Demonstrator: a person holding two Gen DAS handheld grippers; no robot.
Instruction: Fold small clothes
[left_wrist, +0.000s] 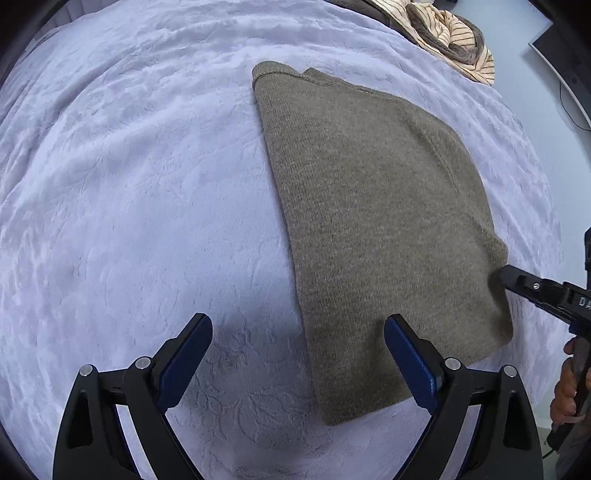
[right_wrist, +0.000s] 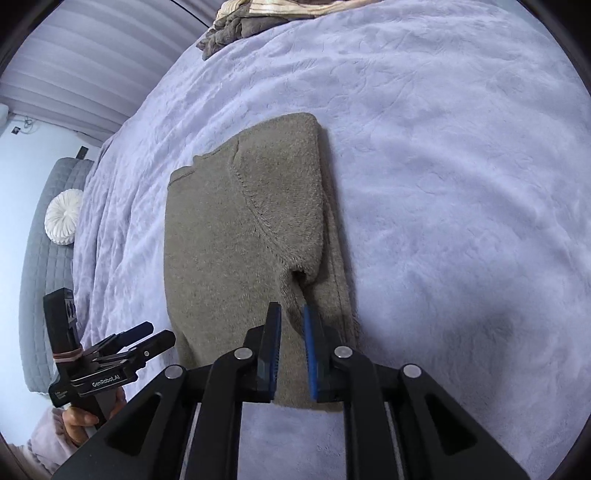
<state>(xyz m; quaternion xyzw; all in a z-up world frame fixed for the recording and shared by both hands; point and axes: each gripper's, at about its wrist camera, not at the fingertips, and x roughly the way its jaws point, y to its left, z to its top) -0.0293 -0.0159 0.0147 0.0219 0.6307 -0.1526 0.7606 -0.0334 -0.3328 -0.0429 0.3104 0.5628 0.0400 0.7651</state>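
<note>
An olive-brown knit sweater (left_wrist: 373, 206) lies folded into a long rectangle on a lavender bedspread (left_wrist: 129, 203); it also shows in the right wrist view (right_wrist: 229, 236), with a folded-in sleeve along its right side. My left gripper (left_wrist: 297, 354) is wide open and empty, hovering over the sweater's near left edge. My right gripper (right_wrist: 291, 317) is nearly shut, its jaws pinching a fold of the sweater's near edge by the sleeve. The right gripper also shows in the left wrist view (left_wrist: 517, 280) at the sweater's right edge.
A pile of striped beige and brown clothes (left_wrist: 450, 33) lies at the far side of the bed. A grey quilted bench with a white round cushion (right_wrist: 62, 216) stands beside the bed. The left gripper (right_wrist: 144, 338) shows at the lower left of the right wrist view.
</note>
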